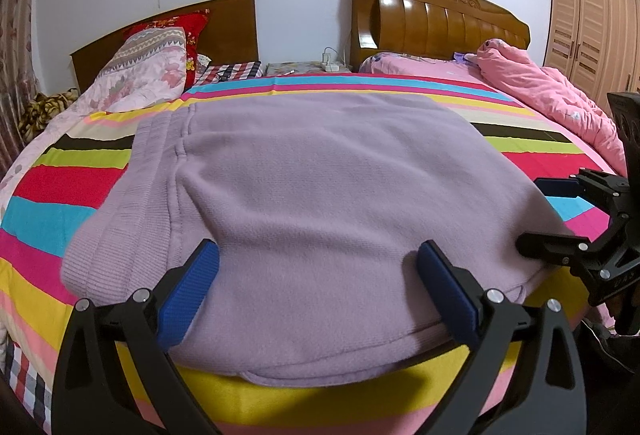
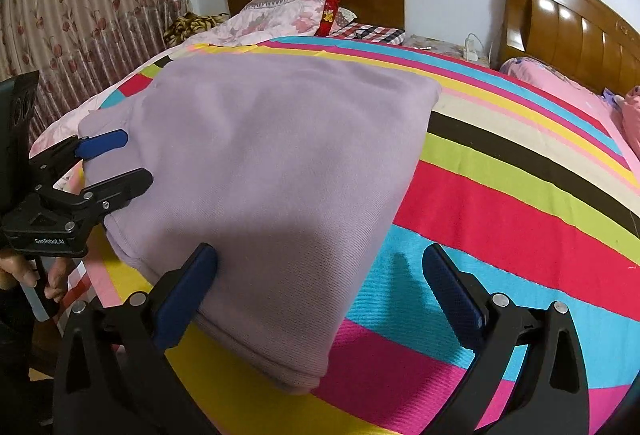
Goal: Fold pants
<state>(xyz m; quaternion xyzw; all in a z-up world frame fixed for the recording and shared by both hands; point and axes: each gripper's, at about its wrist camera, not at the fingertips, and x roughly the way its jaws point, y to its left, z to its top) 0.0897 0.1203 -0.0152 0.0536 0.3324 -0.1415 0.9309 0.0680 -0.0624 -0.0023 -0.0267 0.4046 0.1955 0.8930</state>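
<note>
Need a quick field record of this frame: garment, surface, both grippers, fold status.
garment: lilac knit pants, folded into a compact rectangle, ribbed waistband at left
surface: multicolour striped bedsheet
left gripper: open, fingers over the near edge of the pants
right gripper: open, one finger over the near edge, other over the sheet
fold status: looks folded, neither gripper holding cloth

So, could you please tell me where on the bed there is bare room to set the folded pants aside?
Bare striped sheet lies right of the pants, bordered by the pink quilt. A narrower strip runs between pants and headboards. Crowded: the floral quilt at far left, and both grippers at the near edge.
</note>
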